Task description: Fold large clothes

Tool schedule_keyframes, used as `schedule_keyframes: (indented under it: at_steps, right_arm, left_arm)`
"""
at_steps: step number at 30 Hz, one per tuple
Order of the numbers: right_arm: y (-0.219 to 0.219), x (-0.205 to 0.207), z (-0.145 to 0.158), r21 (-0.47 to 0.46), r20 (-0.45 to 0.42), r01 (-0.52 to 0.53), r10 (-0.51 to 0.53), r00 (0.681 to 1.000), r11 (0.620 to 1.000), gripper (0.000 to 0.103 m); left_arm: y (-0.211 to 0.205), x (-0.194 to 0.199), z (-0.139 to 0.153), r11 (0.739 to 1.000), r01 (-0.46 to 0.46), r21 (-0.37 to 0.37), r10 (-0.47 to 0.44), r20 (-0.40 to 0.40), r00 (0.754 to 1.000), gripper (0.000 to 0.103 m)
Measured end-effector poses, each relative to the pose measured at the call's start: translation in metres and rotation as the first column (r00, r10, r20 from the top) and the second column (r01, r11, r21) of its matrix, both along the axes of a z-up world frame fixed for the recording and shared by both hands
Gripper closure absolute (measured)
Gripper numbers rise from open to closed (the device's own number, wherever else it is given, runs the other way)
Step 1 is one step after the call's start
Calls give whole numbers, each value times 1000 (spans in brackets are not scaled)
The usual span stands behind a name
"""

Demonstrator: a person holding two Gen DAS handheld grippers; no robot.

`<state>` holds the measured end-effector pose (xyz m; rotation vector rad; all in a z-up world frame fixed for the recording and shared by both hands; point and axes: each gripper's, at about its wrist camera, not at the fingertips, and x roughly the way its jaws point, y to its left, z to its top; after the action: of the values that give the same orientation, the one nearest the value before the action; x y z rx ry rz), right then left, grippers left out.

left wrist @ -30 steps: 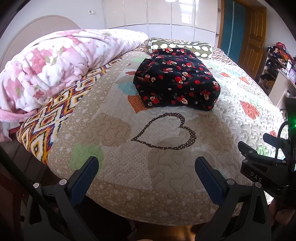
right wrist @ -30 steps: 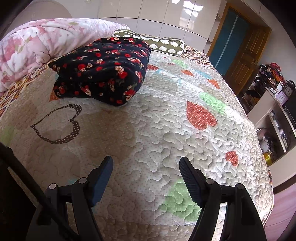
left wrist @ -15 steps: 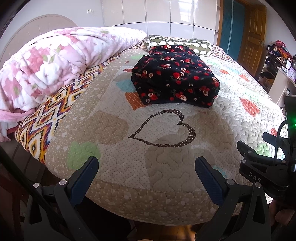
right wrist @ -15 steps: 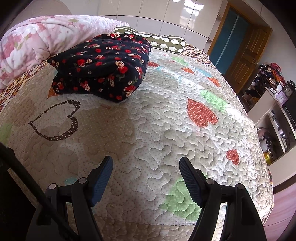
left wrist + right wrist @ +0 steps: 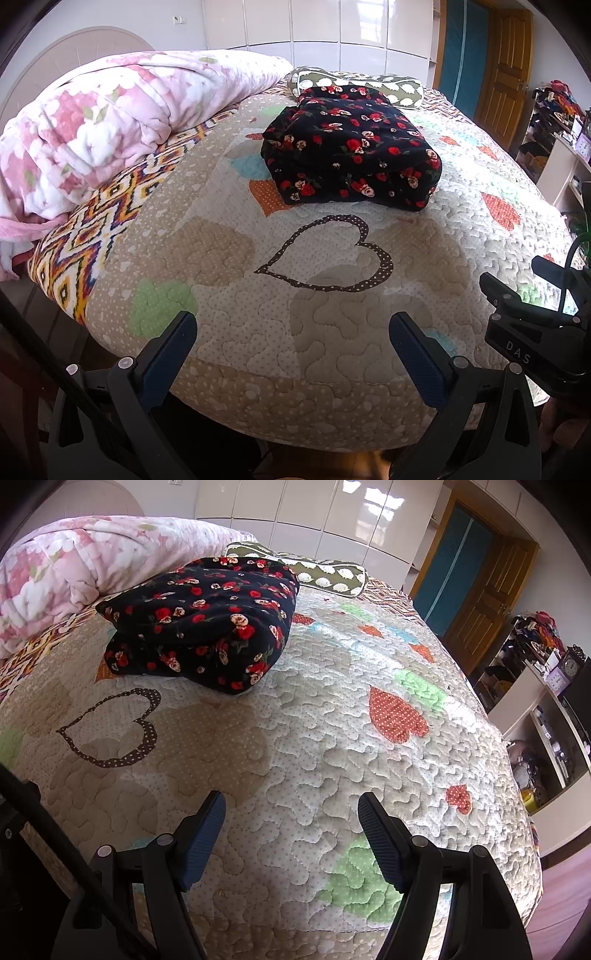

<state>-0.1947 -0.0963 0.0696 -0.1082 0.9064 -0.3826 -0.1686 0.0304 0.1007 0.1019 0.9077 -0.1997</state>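
Holding both tools over the near edge of the bed [image 5: 295,398], you have nothing between their fingers. Your left tool [image 5: 291,339] stands spread wide and released above the beige border of the quilt [image 5: 332,738], and your right tool [image 5: 291,819] is spread just as wide and released, over a green patch close to the same edge. In the left wrist view the body of your right tool shows at the right margin, beside the bed's near right corner. Just beyond the tools lies a dotted brown heart outline [image 5: 328,254] stitched into the quilt. Past that heart, toward the middle of the bed, the black floral garment [image 5: 351,155] rests as a thick folded bundle, well apart from both tools. A pink flowered comforter [image 5: 110,118] is heaped along the left edge of the bed. Behind the garment, at the far edge, an olive patterned pillow [image 5: 325,574] lies across the quilt, touching or nearly touching the bundle.
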Motion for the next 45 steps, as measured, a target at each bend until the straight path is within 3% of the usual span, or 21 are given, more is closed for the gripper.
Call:
schedule_keyframes:
  at_steps: [18, 31, 45]
  right_arm:
    - [5, -1, 4, -26, 28, -20, 21, 999, 999, 24]
    - [10, 1, 2, -18, 16, -41, 41, 999, 999, 23]
    - [12, 1, 1, -15, 13, -47, 47, 999, 999, 23]
  left_arm:
    - [-1, 9, -13, 1000, -7, 2, 7, -25, 1000, 0]
    - [17, 25, -15, 997, -71, -12, 70, -37, 997, 0]
    - [7, 23, -20, 999, -44, 1, 44, -45, 998, 0]
